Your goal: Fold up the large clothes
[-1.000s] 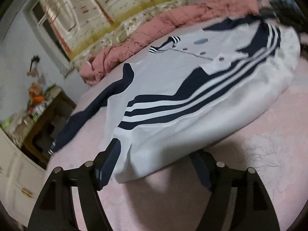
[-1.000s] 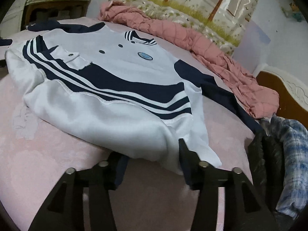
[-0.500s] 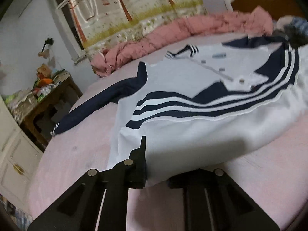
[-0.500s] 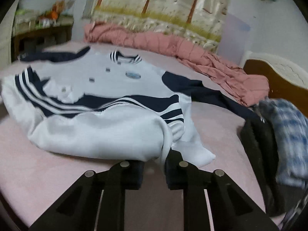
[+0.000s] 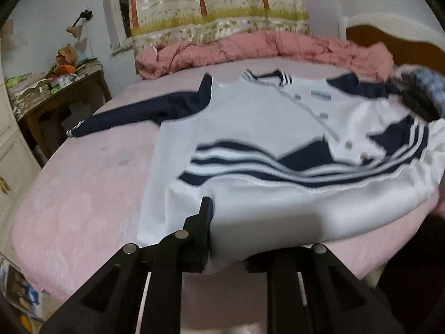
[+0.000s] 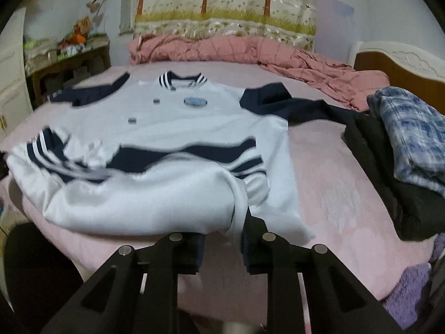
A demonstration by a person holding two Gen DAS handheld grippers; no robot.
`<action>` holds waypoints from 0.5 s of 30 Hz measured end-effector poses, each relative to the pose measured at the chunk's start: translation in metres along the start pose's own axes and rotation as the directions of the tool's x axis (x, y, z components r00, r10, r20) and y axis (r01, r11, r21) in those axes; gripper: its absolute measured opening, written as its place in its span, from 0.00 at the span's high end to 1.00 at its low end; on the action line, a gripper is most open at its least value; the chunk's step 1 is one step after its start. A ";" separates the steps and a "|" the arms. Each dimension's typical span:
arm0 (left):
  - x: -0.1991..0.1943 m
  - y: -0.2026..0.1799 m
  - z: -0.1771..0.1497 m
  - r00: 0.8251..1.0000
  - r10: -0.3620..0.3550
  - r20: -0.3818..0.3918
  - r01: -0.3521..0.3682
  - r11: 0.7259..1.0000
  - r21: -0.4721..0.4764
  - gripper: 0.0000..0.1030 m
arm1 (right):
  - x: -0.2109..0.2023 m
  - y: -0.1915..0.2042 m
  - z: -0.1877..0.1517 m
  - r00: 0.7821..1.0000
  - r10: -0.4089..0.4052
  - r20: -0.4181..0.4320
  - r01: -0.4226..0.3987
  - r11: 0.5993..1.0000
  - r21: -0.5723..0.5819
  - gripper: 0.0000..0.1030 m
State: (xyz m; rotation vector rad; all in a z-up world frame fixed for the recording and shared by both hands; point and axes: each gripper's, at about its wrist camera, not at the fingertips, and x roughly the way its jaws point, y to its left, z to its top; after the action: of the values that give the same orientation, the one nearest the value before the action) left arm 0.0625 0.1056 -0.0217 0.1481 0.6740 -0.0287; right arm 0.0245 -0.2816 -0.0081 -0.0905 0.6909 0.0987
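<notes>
We pinch the smooth white jacket's (image 5: 250, 128) rolled hem between both grippers' fingers: left gripper (image 5: 226, 239), right gripper (image 6: 222, 239).

Both wrist views sit low at the bed's (image 5: 83, 194) near edge, close to the jacket (image 6: 155, 128), facing the curtain (image 6: 222, 2).

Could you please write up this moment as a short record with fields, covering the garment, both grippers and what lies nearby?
garment: white and navy jacket, spread on the pink bed, collar at the far end
hem: near edge raised off the bed
left gripper: shut on the hem
right gripper: shut on the hem
sleeves: navy, spread out to both sides
nearby: pink quilt at the far edge; plaid shirt on dark clothes
sharpness: both views blurred
</notes>
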 end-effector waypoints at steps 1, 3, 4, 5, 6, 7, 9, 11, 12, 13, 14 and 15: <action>0.002 0.003 0.010 1.000 -0.015 0.009 0.015 1.000 -0.007 0.82 | 0.001 -0.001 0.006 1.000 0.001 0.008 -0.001 1.000 0.008 0.77; 0.010 0.009 0.033 0.999 -0.046 0.018 0.046 0.999 -0.025 0.82 | 0.009 -0.003 0.026 1.000 0.006 0.020 -0.007 1.000 0.021 0.77; 0.015 0.010 0.044 0.998 -0.059 0.019 0.059 0.998 -0.029 0.82 | 0.016 -0.004 0.039 1.000 0.005 0.028 -0.006 1.000 0.024 0.77; 0.021 0.011 0.055 0.997 -0.069 0.019 0.069 0.997 -0.033 0.82 | 0.024 -0.003 0.053 1.000 0.000 0.031 -0.001 1.000 0.025 0.77; 0.032 0.013 0.070 0.998 -0.069 0.011 0.070 0.997 -0.036 0.82 | 0.034 -0.003 0.066 0.999 -0.008 0.032 0.007 1.000 0.027 0.77; 0.041 0.014 0.080 0.998 -0.064 0.003 0.064 0.997 -0.038 0.82 | 0.042 -0.003 0.074 0.999 -0.014 0.031 0.013 0.999 0.029 0.77; 0.064 0.016 0.100 0.998 -0.051 -0.026 0.049 0.998 -0.039 0.82 | 0.067 -0.007 0.096 1.000 -0.017 0.008 0.017 0.999 0.042 0.77; 0.091 0.021 0.116 0.996 -0.042 -0.073 0.038 0.998 -0.055 0.81 | 0.092 -0.009 0.113 1.000 -0.022 -0.019 0.023 0.998 0.052 0.77; 0.106 0.022 0.123 0.994 -0.037 -0.100 0.031 0.998 -0.053 0.81 | 0.107 -0.010 0.122 0.999 -0.022 -0.034 0.023 0.999 0.044 0.77; 0.118 0.024 0.126 0.992 -0.032 -0.122 0.026 0.998 -0.054 0.80 | 0.118 -0.010 0.128 0.999 -0.022 -0.047 0.023 0.999 0.038 0.77; 0.131 0.024 0.128 0.989 -0.030 -0.145 0.022 0.998 -0.054 0.79 | 0.128 -0.010 0.132 0.998 -0.020 -0.061 0.023 0.999 0.036 0.77; 0.142 0.024 0.129 0.986 -0.027 -0.165 0.019 0.999 -0.049 0.79 | 0.143 -0.011 0.138 0.996 -0.021 -0.084 0.024 0.999 0.033 0.77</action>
State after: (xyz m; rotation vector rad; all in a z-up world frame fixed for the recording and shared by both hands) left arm 0.2556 0.1133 -0.0079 0.0982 0.8424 -0.0230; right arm 0.2224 -0.2677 0.0070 -0.0701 0.7746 0.0617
